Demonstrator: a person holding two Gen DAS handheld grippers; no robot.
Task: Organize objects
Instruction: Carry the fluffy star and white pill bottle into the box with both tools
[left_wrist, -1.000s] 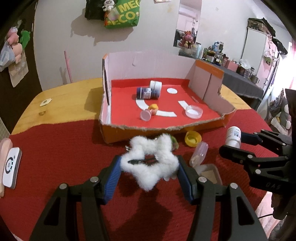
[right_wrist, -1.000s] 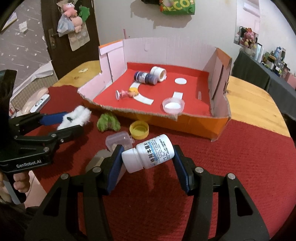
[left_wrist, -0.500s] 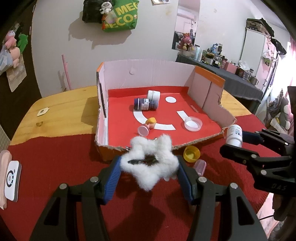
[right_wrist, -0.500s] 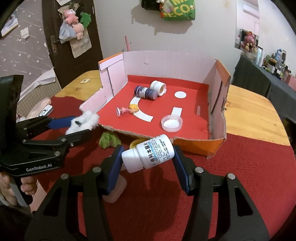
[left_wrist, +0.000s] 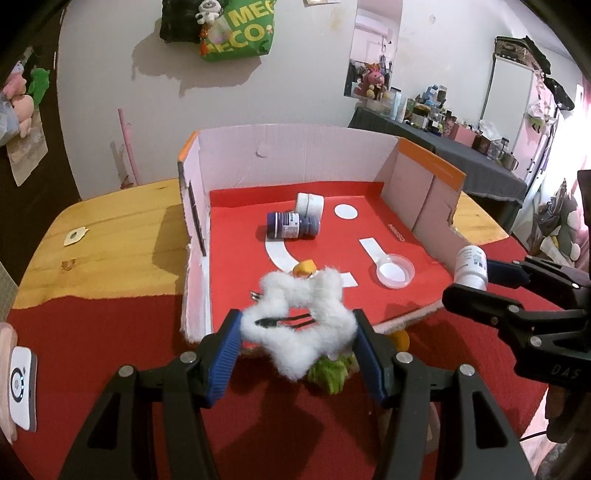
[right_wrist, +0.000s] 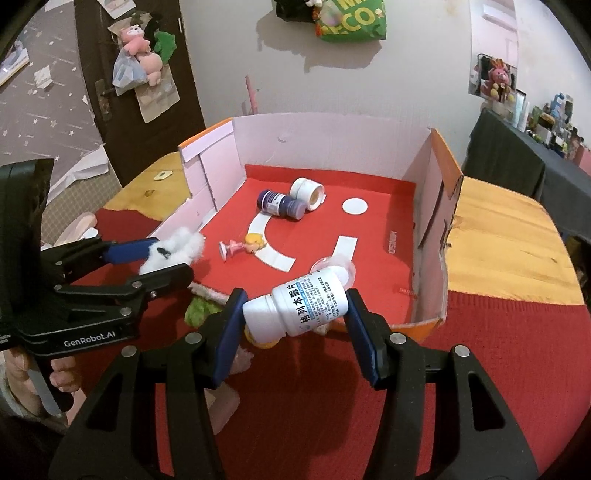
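My left gripper (left_wrist: 297, 332) is shut on a fluffy white star hair clip (left_wrist: 301, 319) and holds it over the front edge of the cardboard box (left_wrist: 295, 155) with a red floor. It also shows in the right wrist view (right_wrist: 173, 249). My right gripper (right_wrist: 295, 314) is shut on a white pill bottle (right_wrist: 299, 308) lying sideways, above the box's front edge. The bottle also shows in the left wrist view (left_wrist: 472, 266). In the box lie a dark blue bottle (left_wrist: 291, 226), a white tape roll (left_wrist: 309, 203), a small doll (right_wrist: 243, 245) and a clear lid (left_wrist: 394, 270).
A green fuzzy object (left_wrist: 328, 373) and a yellow cap (left_wrist: 400, 338) lie on the red cloth (left_wrist: 92, 339) before the box. A white device (left_wrist: 20, 384) sits at the far left. The wooden table (left_wrist: 110, 221) extends behind. A cluttered dark counter (left_wrist: 461, 147) stands at the right.
Both grippers have moved forward and up toward the box with their loads. The star clip and the pill bottle now hang over the box's front edge.
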